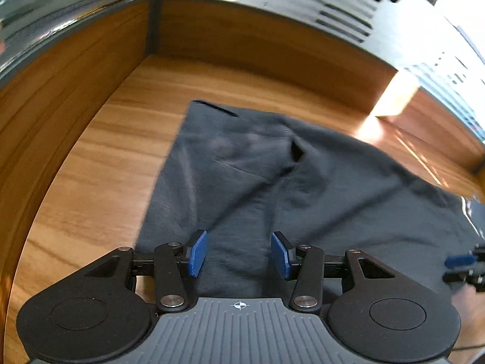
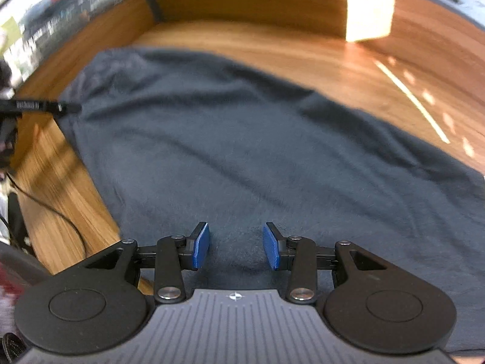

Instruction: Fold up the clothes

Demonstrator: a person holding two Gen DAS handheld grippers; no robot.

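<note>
Surface: wooden worktop (image 1: 115,139) with a raised wooden wall along its back and left edges, meeting at the back-left corner; glass and blurred reflections lie beyond; a patch of sunlight falls toward the back-right.

Garment: dark grey shirt (image 1: 272,176) spread over the middle of the worktop, its straight far edge running toward the back-left corner; in the left wrist view a fold ridge with a small dark opening runs through its middle, so it looks partly folded rather than laid out single; it lies flat so that an edge can be picked up cleanly.

Left gripper (image 1: 239,253): angled down over the near part of the shirt; blue pads (image 1: 198,253) stand apart with only cloth beneath, nothing pinched between them; judging by this, it holds nothing and is placed for a fresh hold.

Right gripper (image 2: 236,250): angled down over the near edge of the shirt, toward the right side of the cloth; pads (image 2: 201,250) apart, nothing clamped; its tip also shows at the right border of the left wrist view (image 1: 460,265).

Cable (image 2: 60,212): thin black lead crossing the bare wood left of the shirt; clear of the cloth.

Step in hand: likely between folds; both claws sit low and apart near the front edge, probably to take new corners.

Risk: blur hides the hem, so which layer would be caught cannot be told.
</note>
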